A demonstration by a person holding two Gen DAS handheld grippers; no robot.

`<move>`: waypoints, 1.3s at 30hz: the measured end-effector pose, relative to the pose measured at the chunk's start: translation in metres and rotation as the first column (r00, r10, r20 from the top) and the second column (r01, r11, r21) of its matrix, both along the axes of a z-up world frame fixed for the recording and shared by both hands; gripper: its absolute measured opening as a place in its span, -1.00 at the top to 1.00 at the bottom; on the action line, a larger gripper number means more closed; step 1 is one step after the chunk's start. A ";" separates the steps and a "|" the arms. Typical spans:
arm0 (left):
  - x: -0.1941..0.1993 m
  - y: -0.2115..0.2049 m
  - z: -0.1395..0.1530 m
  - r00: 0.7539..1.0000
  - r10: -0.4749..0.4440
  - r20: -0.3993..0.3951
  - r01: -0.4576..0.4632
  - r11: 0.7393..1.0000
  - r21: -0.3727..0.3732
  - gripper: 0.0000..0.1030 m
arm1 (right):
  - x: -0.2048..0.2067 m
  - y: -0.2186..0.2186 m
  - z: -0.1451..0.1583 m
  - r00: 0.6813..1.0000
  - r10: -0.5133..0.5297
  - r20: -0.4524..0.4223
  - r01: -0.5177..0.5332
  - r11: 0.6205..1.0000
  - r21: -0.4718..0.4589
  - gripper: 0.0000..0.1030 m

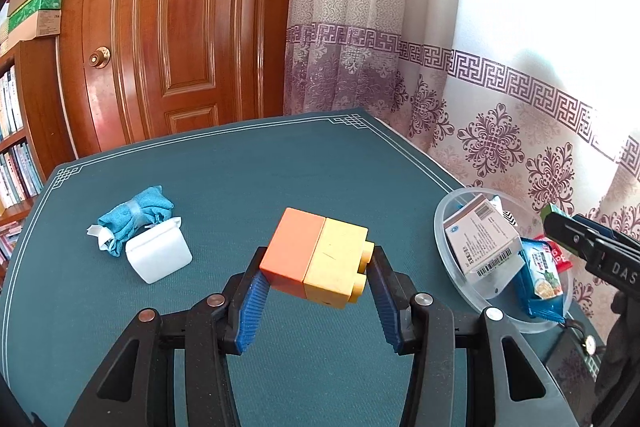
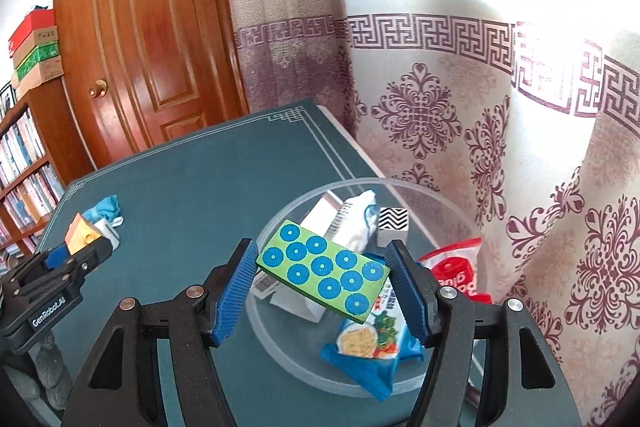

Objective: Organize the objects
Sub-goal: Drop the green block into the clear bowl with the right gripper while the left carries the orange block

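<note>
A teal felt-like tabletop (image 1: 280, 163) fills mid-frame. At lower right a round clear plastic bowl (image 2: 436, 195) holds glossy packets. The left tool (image 1: 316, 279) clamps smooth orange-and-yellow studded blocks (image 1: 320, 255); the right tool (image 2: 322, 277) grips a flat green blue-dotted slab (image 2: 324, 273) above the bowl.

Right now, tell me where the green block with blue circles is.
In the right wrist view, the green block with blue circles is clamped in the right tool, held above the clear bowl of snack packets near the curtain.

One toy block (image 1: 318, 257), one green board (image 2: 324, 277), one clear bowl (image 2: 280, 343), two snack packets (image 2: 370, 341) (image 2: 456, 277), one blue cloth (image 1: 134, 217).
</note>
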State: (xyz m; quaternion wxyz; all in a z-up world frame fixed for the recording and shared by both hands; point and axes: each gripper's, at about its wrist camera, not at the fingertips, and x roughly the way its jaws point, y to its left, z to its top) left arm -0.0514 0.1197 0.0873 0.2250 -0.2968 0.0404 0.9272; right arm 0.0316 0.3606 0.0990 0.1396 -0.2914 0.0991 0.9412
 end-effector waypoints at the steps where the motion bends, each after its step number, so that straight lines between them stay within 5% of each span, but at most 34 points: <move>1: 0.001 0.001 0.000 1.000 -0.006 -0.001 0.006 1.000 -0.001 0.01 | -0.001 0.006 -0.001 1.000 -0.014 0.002 0.014 1.000 -0.001 -0.30; 16: 0.021 0.022 -0.004 0.997 -0.075 -0.014 0.074 0.997 -0.032 0.00 | -0.025 0.077 -0.026 0.982 -0.177 0.067 0.178 0.984 0.004 -0.30; 39: 0.029 0.037 -0.015 0.994 -0.111 -0.001 0.110 0.992 -0.063 0.00 | -0.026 0.081 -0.034 0.986 -0.155 0.057 0.158 0.986 -0.053 -0.32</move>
